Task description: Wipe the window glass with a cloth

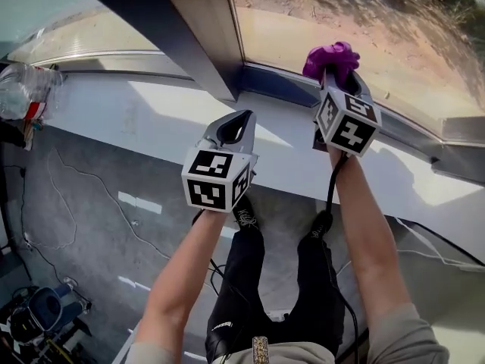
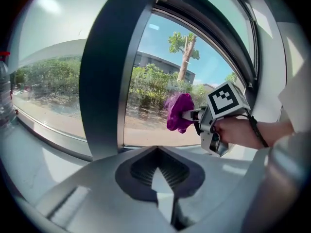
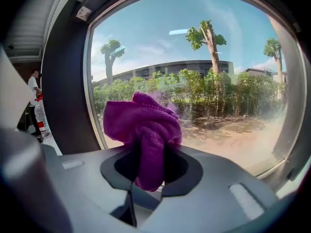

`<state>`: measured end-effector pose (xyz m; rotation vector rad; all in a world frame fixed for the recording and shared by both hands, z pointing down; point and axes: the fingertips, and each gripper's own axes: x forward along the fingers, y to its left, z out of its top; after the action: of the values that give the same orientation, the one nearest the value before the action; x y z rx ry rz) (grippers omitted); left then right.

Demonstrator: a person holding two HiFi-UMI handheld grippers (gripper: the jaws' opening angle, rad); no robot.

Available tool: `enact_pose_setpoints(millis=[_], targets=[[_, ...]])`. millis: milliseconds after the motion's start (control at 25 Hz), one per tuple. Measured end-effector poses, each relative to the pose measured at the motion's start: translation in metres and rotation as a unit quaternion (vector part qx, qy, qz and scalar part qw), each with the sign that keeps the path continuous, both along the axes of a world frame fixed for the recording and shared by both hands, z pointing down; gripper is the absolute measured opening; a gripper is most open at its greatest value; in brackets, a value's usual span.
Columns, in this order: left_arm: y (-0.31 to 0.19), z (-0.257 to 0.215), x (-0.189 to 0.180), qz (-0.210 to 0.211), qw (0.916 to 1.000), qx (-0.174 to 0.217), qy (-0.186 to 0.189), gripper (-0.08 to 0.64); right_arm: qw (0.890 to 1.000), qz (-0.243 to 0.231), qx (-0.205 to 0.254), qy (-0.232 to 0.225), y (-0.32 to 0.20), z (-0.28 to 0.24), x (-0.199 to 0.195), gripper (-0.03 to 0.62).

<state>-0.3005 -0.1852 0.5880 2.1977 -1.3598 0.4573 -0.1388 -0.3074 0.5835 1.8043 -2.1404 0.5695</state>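
Sunny window bay here, with a white sill (image 1: 151, 112) running under the glass (image 1: 364, 21) and sand, shrubs and trees outside. Your right gripper (image 1: 333, 70) has its tongs pinched on the purple cloth (image 1: 331, 58), which bunches out in front of them. It's low on the pane, near the bottom edge and not far from the dark frame post (image 1: 144, 21). I can't tell if it's actually pressing on the glass. Your left gripper (image 1: 231, 123) hangs over the sill with its tongs pressed together on nothing, so it's just along for the ride. For a good wipe I'd lean the wad in so the fabric meets the glass, not the plastic tips, and run overlapping strokes, since that ball of cloth only covers a narrow band. There's loads of open pane up and to your right. The tight spots are the post on the left and the bottom frame rail. Mind the plastic bottle (image 1: 23, 89) at the sill's far left end if the left arm swings out.
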Motion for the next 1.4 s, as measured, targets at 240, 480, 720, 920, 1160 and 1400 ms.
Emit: enact_pose_setpoints(millis=[240,480,720,920,1160,1400], targets=[[0.005,0.011,-0.043,-0.017,0.9998,-0.009,0.011,0.000,0.998,-0.055,-0.006,-0.002,-0.013,0.010,-0.088,0.121],[0.009,0.028,-0.072,-0.032,0.9991,-0.021,0.017,0.000,0.991,-0.131,-0.008,0.015,-0.024,0.025,-0.160,0.121],[0.011,0.040,-0.079,-0.030,0.9992,-0.026,-0.004,0.000,0.984,-0.177,-0.016,-0.022,-0.027,0.064,-0.185,0.123],[0.013,0.055,-0.069,-0.026,0.9988,-0.032,-0.028,0.000,0.980,-0.192,-0.027,-0.039,-0.030,0.104,-0.179,0.123],[0.012,0.066,-0.037,-0.016,0.9984,-0.042,-0.034,0.000,0.987,-0.138,-0.024,-0.073,-0.021,0.106,-0.122,0.121],[0.005,0.068,0.024,0.014,0.9982,-0.044,-0.039,0.000,0.992,-0.111,-0.014,-0.062,-0.010,0.100,-0.036,0.121]])
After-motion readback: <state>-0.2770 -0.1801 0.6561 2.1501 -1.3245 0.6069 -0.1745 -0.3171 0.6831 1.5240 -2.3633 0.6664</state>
